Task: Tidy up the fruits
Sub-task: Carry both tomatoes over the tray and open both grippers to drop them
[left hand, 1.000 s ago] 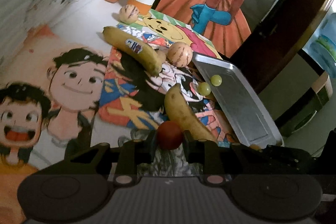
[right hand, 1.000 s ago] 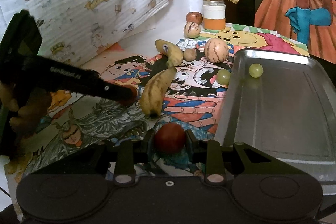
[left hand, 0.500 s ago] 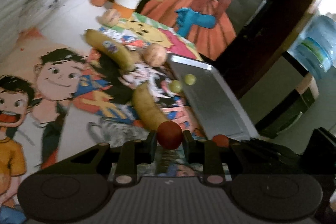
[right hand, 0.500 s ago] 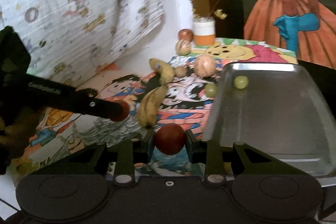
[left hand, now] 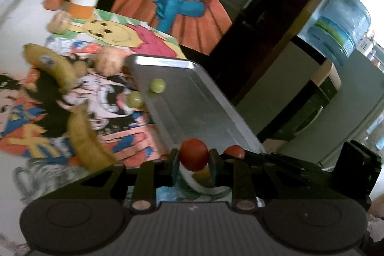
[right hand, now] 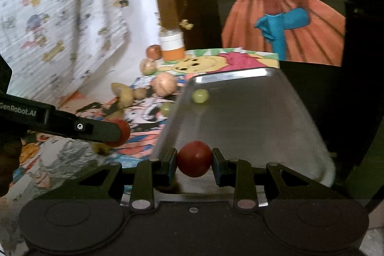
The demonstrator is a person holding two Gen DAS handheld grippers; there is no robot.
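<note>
While the table [right hand: 134, 23] with its cartoon-printed cloth fills the left half of both views, the metal tray [right hand: 252, 116] takes the centre and right and looks like the place where the fruits are meant to be gathered. One green grape [right hand: 200, 96] already lies inside it near its far left corner, and a second green grape [right hand: 166, 108] sits on the cloth just outside the tray's left rim.

Left of the tray, two bananas lie end to end on the cloth, the stickered banana [left hand: 48, 64] at mid left of the left wrist view and the other banana [left hand: 86, 140] below it. Three pale, striped round fruits, too blurred to name with any certainty, and a reddish one stand further back near an orange-and-white jar [right hand: 171, 47].

The left gripper [left hand: 194, 157] has its jaws clamped on a small red fruit [left hand: 194, 155], probably a cherry tomato, carried over the tray's near left edge. The right gripper [right hand: 194, 162] likewise has its jaws clamped on its own red fruit [right hand: 195, 162], low in its frame above the tray's near end. Both are held pinched at the sides, presumably so each can be let go onto the tray floor.
</note>
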